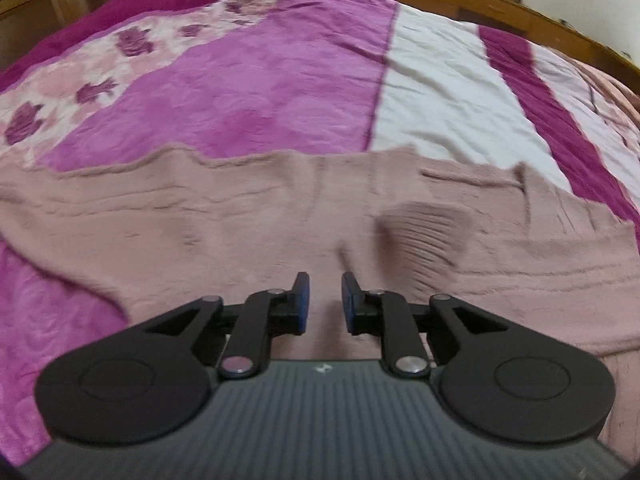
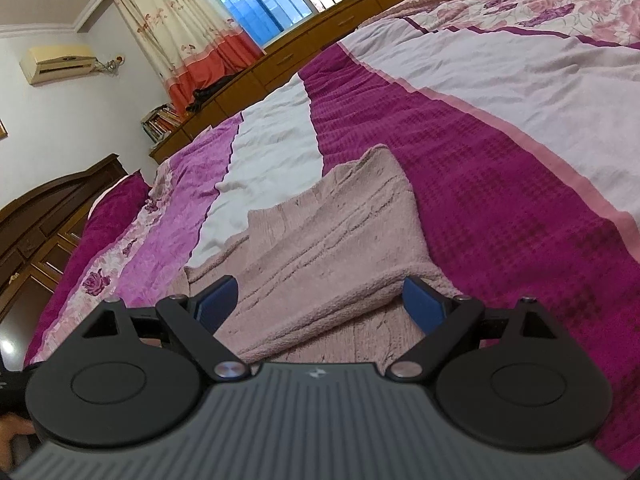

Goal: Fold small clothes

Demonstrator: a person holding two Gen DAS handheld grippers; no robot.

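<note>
Since the pink knit garment lay spread flat on the bedspread just ahead of both tongs, it read as soft, light and limp — it would sag and drape wherever lifted, not slide as a sheet. The fuzzy surface looked grippy, not slippery, and nothing about it seemed fragile.

Left tongs were above the cloth with a narrow gap between the pads, nothing between them. Right tongs were spread wide, low over a folded-over flap directly ahead, holding nothing.

Best hold, in my judgement — pinch an outer edge or corner, both layers where doubled, one tong per corner so the fold stays square. The ribbed patch ahead-right of the left tongs looked thicker.

No containers in view.
</note>
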